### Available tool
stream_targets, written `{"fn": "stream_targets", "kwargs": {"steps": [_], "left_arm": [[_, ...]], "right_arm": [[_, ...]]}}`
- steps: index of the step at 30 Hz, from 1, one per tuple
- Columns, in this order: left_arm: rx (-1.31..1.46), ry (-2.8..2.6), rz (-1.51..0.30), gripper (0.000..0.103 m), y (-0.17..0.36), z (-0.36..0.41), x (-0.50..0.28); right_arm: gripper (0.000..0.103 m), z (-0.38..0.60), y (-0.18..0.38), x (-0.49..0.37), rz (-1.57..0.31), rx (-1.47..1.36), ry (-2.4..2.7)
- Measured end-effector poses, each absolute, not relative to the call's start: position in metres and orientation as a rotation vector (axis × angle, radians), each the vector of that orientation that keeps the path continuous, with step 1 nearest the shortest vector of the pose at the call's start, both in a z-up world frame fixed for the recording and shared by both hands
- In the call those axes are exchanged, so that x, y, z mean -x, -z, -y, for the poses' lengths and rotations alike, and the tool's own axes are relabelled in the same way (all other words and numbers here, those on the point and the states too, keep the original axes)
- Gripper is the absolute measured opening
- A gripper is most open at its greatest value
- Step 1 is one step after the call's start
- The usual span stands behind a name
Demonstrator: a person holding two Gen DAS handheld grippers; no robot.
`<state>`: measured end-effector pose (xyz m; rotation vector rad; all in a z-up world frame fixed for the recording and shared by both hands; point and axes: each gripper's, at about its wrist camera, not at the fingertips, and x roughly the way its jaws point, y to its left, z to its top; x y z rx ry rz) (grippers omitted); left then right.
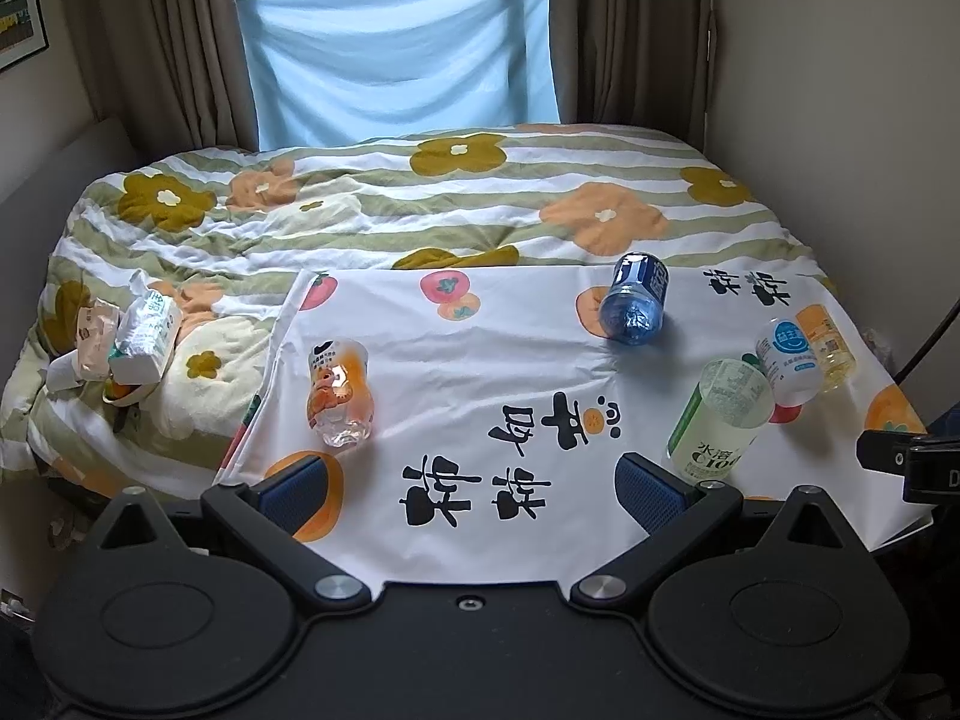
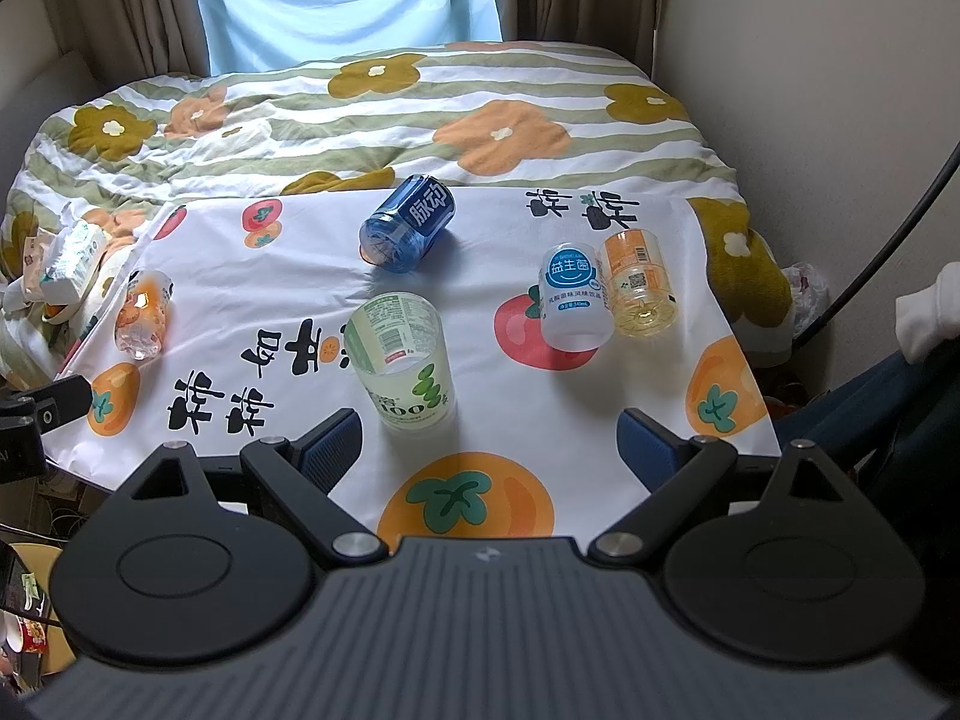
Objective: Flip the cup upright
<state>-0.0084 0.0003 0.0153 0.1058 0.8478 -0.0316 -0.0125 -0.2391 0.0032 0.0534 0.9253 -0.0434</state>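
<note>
Five cups are seen on the white cloth [image 2: 540,420] spread over the bed. One, the green cup [image 2: 408,360], stands upright with its mouth open to the top, just ahead of the right gripper [image 2: 489,441]. The other four lie on their sides: the blue cup [image 2: 408,222] farther back in the middle, the white cup [image 2: 573,294] and the yellow cup [image 2: 639,279] touching each other on the right, and the orange cup [image 2: 144,315] near the left edge of the cloth. That orange cup [image 1: 339,393] is seen just ahead and left of the left gripper [image 1: 474,486].

Both grippers are held with jaws wide apart and nothing between them.

The task is judged to be at an early stage: one cup counts as righted, four are left to be flipped
</note>
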Motion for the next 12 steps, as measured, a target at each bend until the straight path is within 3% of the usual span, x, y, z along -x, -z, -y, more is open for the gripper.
{"fn": "stream_targets", "kwargs": {"steps": [12], "left_arm": [[-0.112,0.021,-0.807,0.103,-0.0160,-0.0003,0.0108]], "right_arm": [[0.103,0.2393,-0.0042,0.0132,-0.924,-0.057,0.046]]}}
